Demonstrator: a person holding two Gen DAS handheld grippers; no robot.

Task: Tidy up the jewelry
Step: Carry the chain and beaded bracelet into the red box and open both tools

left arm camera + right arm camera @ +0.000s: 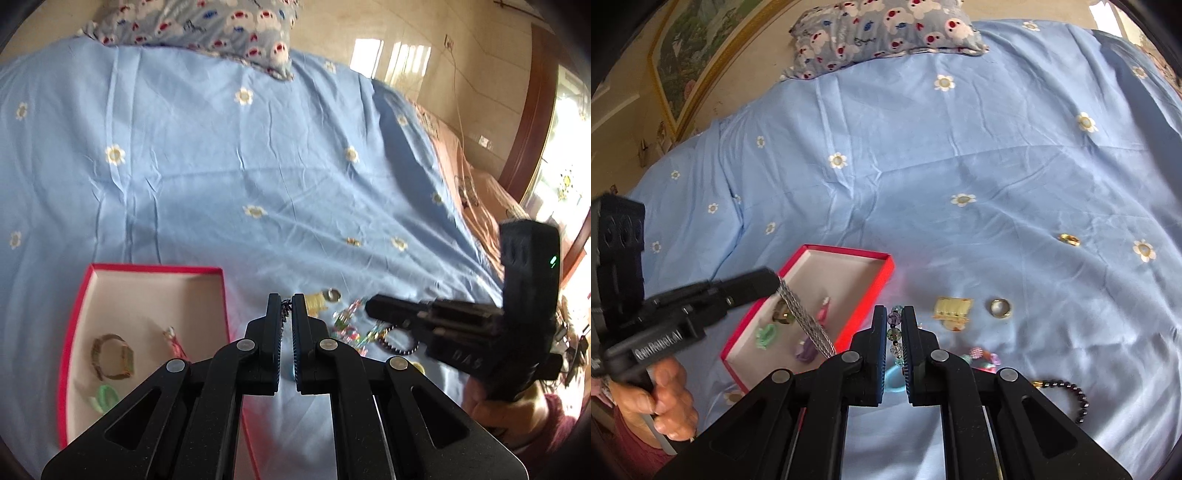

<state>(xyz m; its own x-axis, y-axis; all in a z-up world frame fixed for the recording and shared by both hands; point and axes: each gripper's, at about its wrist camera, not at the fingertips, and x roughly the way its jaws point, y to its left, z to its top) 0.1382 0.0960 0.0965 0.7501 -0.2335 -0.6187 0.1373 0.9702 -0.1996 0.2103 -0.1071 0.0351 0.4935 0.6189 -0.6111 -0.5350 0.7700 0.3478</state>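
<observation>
L gripper (775, 282) clamped on silver chain (809, 325), hanging long-axis down over red box (849, 254) just below/ahead of it; R gripper (895, 317) shut on bead bracelet (894, 334), box to its L, so L is nearer.

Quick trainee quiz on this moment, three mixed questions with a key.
1. True or false: the left gripper holds a silver chain.
2. What is clamped in the right gripper? A) beaded bracelet B) gold ring C) nothing
3. Fill in: the chain hangs over the red ____.

Key: 1 true; 2 A; 3 box.
</observation>
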